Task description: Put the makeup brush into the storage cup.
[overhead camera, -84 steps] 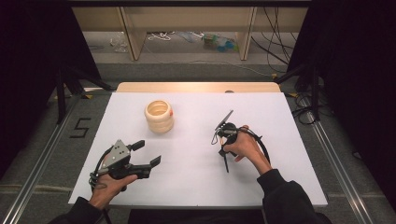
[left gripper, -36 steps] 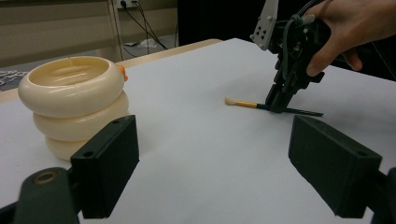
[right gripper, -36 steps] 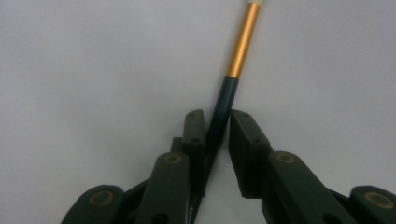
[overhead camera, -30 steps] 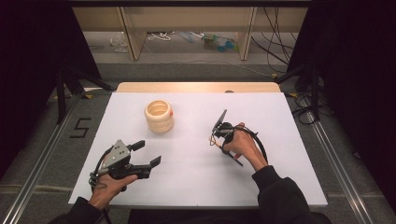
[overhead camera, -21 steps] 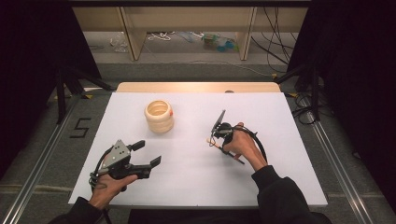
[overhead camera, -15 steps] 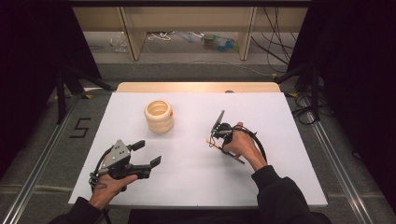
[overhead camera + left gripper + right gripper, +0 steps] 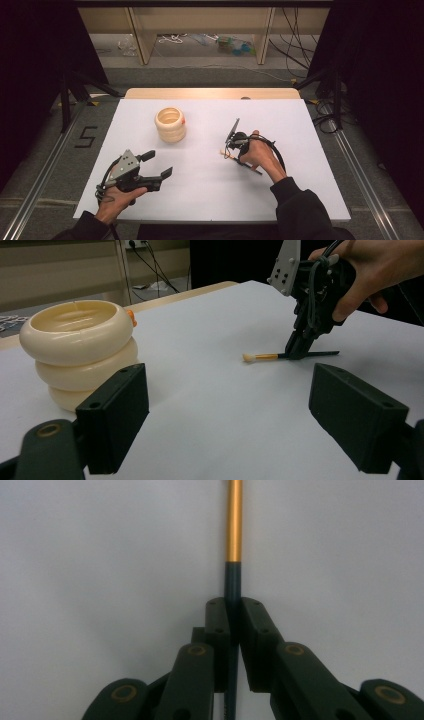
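Note:
A thin brush [image 7: 253,170] with a dark handle, gold ferrule and pale tip [image 7: 265,357] lies low over the white table [image 7: 210,200] at right of centre. My right gripper [image 7: 234,156] points down at it and is shut on the dark handle just behind the ferrule [image 7: 233,525]. In the right gripper view both jaws press the handle from either side. The left gripper view shows the same gripper [image 7: 299,351] and its hand. My left gripper [image 7: 157,164] rests at the front left, open, nothing between its jaws.
A cream pot made of stacked rings [image 7: 170,124] stands at the back left of the table, with a small orange mark on its side [image 7: 131,317]. A wooden strip [image 7: 210,93] runs along the far edge. Cables and shelving lie beyond.
The right hand has turned and shifted slightly left with the brush, whose tip now points left. The left gripper and the pot have not moved.

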